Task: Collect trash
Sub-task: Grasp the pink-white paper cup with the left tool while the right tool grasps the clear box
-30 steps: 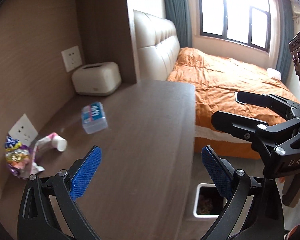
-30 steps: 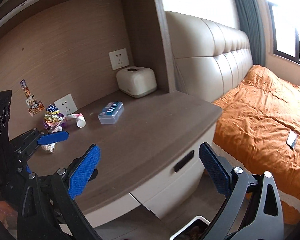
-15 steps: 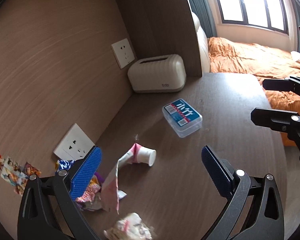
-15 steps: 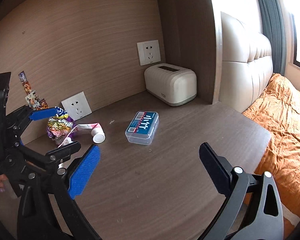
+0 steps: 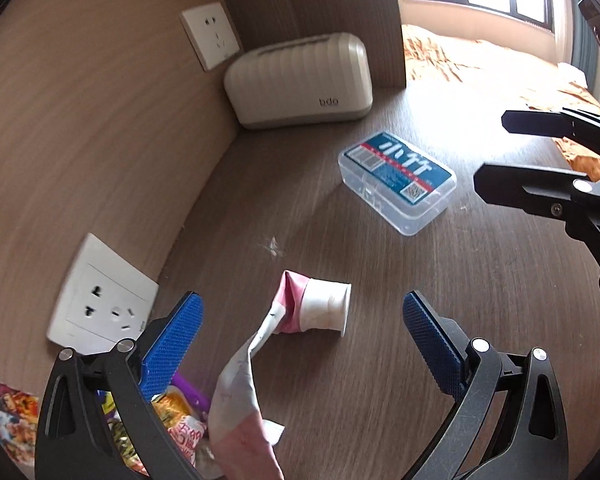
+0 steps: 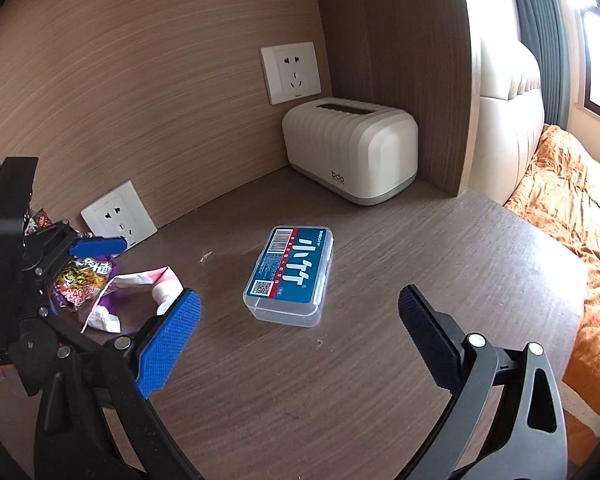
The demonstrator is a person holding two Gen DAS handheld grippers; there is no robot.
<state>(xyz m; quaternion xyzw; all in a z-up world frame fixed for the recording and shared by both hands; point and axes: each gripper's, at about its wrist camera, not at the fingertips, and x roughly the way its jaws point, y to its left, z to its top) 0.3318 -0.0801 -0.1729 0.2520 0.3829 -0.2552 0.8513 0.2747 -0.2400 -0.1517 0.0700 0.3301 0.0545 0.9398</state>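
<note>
The trash lies at the back left of the wooden surface (image 6: 380, 320), close under the lower wall socket (image 6: 118, 218): a squeezed pink tube with a white cap (image 5: 326, 308), a colourful snack wrapper (image 6: 80, 280) and a small crumpled white paper (image 6: 104, 320), all touching or nearly touching one another. I judge that all of this is very light and soft. The tube is flattened and bent, so it will fold more when pressed, and its foil body may be slippery; the round cap end looks like the stiffest part and so the best place to hold. The wrapper is thin and will crush easily, so it can be pinched anywhere, but it may slide on the wood. The left gripper (image 5: 300, 328) hangs just above the tube with its blue fingers (image 5: 172, 344) opened wide, one on each side of the tube, and they hold nothing and touch nothing as far as I can see. The right gripper (image 6: 296, 344) is also wide open and empty, over the middle of the surface, near a clear plastic box with a blue label (image 6: 292, 272). Behind the box, in the corner, stands a cream tissue box (image 6: 352, 152), and the bed with an orange cover (image 6: 572, 200) is at the right.
</note>
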